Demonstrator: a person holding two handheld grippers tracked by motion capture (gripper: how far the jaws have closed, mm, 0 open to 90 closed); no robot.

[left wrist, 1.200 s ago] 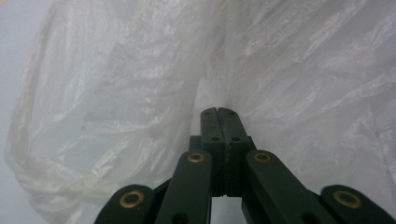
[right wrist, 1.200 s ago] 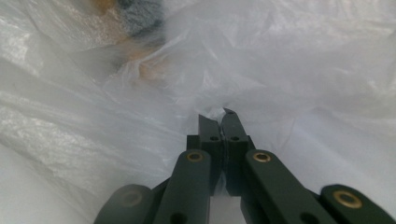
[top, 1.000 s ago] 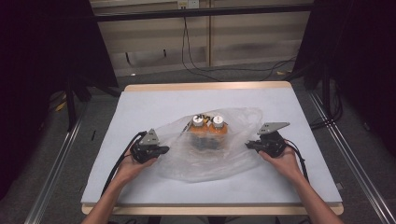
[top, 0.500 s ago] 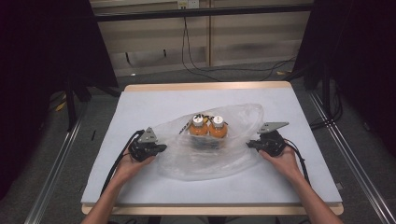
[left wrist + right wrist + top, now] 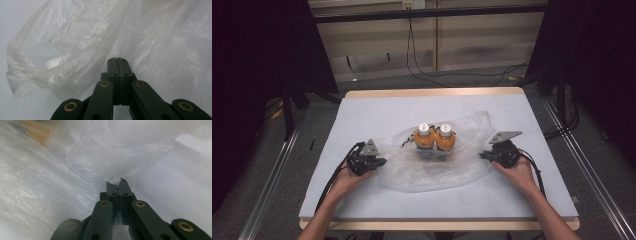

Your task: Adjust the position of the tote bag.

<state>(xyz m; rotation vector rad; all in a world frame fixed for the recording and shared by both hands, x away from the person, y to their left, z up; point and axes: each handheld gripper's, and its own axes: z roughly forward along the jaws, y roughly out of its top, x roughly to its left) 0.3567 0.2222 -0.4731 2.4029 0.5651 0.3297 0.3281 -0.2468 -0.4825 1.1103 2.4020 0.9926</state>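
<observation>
The clear plastic bag (image 5: 437, 160) is veiling the lower halves of the two orange bottles (image 5: 434, 139), so their bases are staying indistinct. In the right gripper view an orange smear (image 5: 37, 131) is blurring past recognition. The person's forearms (image 5: 557, 220) are running off the bottom edge.

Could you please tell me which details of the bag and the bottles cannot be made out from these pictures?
- Labels on the two orange bottles: too small in the high view, veiled by the plastic bag.
- The dark thing below the bottles: unclear through the film.
- Right gripper view: an orange patch, too blurred to identify.
- Left gripper: whether film sits between its shut jaws is hidden.
</observation>
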